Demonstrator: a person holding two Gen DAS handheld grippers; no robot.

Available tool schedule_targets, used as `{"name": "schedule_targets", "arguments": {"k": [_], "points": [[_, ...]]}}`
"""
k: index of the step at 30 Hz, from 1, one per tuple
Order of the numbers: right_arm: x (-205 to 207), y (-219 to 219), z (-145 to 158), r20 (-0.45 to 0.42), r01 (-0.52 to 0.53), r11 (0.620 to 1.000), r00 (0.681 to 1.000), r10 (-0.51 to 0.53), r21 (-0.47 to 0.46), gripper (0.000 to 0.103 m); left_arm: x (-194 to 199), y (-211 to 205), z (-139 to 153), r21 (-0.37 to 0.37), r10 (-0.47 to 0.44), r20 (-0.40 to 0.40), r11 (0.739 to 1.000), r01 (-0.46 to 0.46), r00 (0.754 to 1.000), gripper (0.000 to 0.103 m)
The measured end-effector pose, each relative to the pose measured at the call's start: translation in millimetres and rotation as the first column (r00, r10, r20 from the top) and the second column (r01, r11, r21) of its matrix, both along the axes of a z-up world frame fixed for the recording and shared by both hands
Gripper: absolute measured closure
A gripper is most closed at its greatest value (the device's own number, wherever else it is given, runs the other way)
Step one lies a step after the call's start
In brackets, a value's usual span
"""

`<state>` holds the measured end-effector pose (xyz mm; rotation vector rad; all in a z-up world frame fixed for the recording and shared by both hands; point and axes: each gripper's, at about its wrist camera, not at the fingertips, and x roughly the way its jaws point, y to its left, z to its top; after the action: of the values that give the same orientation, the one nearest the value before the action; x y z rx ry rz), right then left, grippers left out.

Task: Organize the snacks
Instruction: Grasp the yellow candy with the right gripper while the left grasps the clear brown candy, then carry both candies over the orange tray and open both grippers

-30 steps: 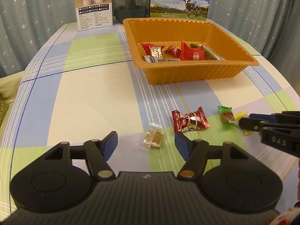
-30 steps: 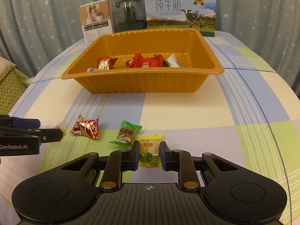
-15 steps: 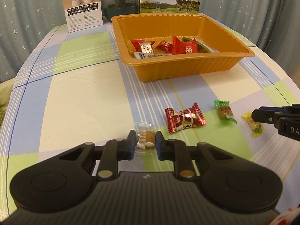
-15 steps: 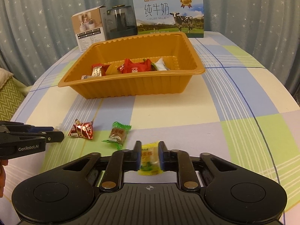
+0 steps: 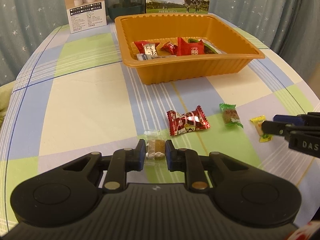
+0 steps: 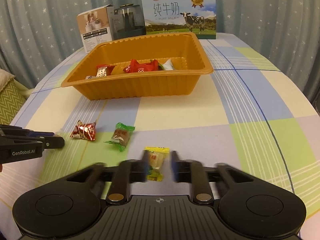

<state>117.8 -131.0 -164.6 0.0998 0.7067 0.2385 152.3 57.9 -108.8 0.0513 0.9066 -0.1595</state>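
Your left gripper point(image 5: 155, 152) sits low over the checked tablecloth point(image 5: 84, 108), jaws clenched on the clear-wrapped brown candy point(image 5: 155, 150); the pads press the wrapper from both sides, so you have it. Whether it rests on the cloth or hangs just off it, can't tell. Your right gripper point(image 6: 158, 165) is at the yellow candy point(image 6: 155, 163), but its fingers point(image 6: 144, 167) are motion-blurred and a gap shows on each side of the wrapper. Jaws read as parted, not pinching. The yellow piece stands on end between them, which suggests it is barely supported, if at all. Two more pieces lie loose on the cloth between your grippers: the red foil candy point(image 5: 188, 123) and the green-wrapped candy point(image 5: 231, 116), just beside each other, apart from both tools. The orange tray point(image 5: 192, 71) stands farther off, toward the table's far side, with several wrapped sweets already lying along its near wall, so that is likely where everything goes. Judgement: partway through, four pieces outside the tray. Working one piece per hand makes sense, since the strays lie in a row across the near edge. Risk: light, slippery wrappers can slide out of a side pinch on the way over the tray rim. A milk carton point(image 6: 178, 16), a small box point(image 6: 94, 31) and a dark jug point(image 6: 129, 23) stand behind the tray, out of the way.
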Motion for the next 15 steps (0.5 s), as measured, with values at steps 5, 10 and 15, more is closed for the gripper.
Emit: {"name": "schedule_targets", "arguments": {"k": [5,10,15], "points": [[3.4,8.7,-1.9,-0.010,-0.010,1.000,1.000,0.010,-0.001,0.053,-0.3,-2.2,-1.7,0.014,-0.003,0.010,1.000,0.003,1.000,0.084],[4.2,15.4,-5.0,-0.009,0.003,0.999,1.000,-0.004,-0.040,0.063,-2.1,-2.9,-3.3,0.027,-0.008,0.025,1.000,0.007,1.000,0.081],[1.5,13.1,-6.6,-0.004,0.002,0.998,1.000,-0.002,-0.058,0.080,-3.7,-5.6,-3.6,0.047,-0.015,0.034,0.999,0.014,0.999,0.082]]}}
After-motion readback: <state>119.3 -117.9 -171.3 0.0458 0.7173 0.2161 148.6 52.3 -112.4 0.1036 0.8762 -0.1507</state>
